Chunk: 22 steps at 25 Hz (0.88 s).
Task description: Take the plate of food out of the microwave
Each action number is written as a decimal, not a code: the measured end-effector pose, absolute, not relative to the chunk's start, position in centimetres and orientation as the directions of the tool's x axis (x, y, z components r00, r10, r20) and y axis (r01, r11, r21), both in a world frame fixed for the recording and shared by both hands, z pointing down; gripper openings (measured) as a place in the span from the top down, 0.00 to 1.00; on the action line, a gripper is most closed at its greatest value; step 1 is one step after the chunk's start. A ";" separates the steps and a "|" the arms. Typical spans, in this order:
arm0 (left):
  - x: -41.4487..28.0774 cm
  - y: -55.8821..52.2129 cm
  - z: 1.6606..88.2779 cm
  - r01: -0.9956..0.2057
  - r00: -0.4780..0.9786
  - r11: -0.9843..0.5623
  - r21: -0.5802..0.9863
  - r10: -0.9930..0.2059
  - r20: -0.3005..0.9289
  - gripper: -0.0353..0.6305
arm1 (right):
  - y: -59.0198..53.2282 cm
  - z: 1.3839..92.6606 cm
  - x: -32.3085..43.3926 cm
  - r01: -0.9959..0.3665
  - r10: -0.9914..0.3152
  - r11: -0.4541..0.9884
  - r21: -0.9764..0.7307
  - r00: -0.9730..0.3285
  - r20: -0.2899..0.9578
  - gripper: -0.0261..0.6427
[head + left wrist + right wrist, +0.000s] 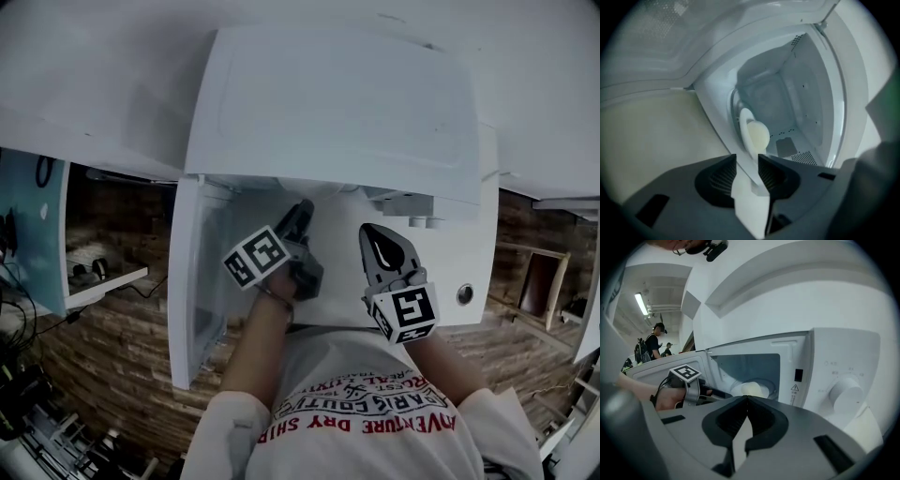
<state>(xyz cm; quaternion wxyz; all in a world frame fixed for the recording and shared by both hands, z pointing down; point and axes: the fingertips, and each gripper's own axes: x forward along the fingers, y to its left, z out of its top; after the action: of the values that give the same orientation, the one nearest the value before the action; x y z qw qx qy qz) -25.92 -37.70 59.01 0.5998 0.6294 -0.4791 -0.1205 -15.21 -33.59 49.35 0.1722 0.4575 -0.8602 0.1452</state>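
Our dark grey left gripper (747, 158) stands wide open, holding nothing, at the mouth of the boxy white microwave (806, 93). At its twelve o'clock, inside the cavity, sits the round white plate (743, 123) with a pale, smooth dome of food (758, 136). Our right gripper (746, 399) is closed and empty. The plate looks stiff, glossy, breakable and possibly hot; we'd pinch its near rim and keep it level.

The right gripper (746, 398) hangs before the open microwave (834, 364), its fingers meeting tip to tip on nothing. Inside, a plate (769, 385) carries pale food (752, 389). The left gripper (717, 393), held in a hand (665, 398), points into the cavity beside the swung-out door (656, 367).
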 end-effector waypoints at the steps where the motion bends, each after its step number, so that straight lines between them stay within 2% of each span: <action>1: -25.9 -37.9 59.2 -0.453 0.508 0.186 0.872 -0.749 0.424 0.76 | -33.6 49.6 -15.0 -0.840 -0.736 0.535 -0.092 -0.516 0.437 0.95; 5: -25.9 -38.8 59.7 -0.398 0.488 0.235 0.887 -0.764 0.421 0.76 | -33.8 50.2 -14.8 -0.839 -0.728 0.535 -0.098 -0.517 0.450 0.95; 10: -26.2 -39.9 60.0 -0.439 0.444 0.272 0.856 -0.763 0.470 0.76 | -34.0 51.0 -15.1 -0.818 -0.692 0.553 -0.156 -0.556 0.462 0.94; 17: -26.3 -40.1 60.4 -0.384 0.448 0.304 0.872 -0.764 0.464 0.78 | -34.2 51.4 -13.8 -0.845 -0.710 0.512 -0.153 -0.517 0.478 0.95; 20: -26.4 -40.3 60.3 -0.300 0.456 0.302 0.905 -0.788 0.414 0.81 | -34.4 51.6 -12.9 -0.857 -0.720 0.496 -0.142 -0.497 0.485 0.95; 22: -26.6 -40.4 60.0 -0.302 0.455 0.287 0.909 -0.794 0.402 0.86 | -34.4 51.6 -12.6 -0.858 -0.721 0.495 -0.137 -0.494 0.486 0.95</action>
<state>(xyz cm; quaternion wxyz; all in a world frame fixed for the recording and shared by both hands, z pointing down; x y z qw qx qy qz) -26.63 -40.44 59.97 0.6390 0.5651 -0.4851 -0.1925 -12.59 -34.43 51.65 0.1857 0.4677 -0.8443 0.1841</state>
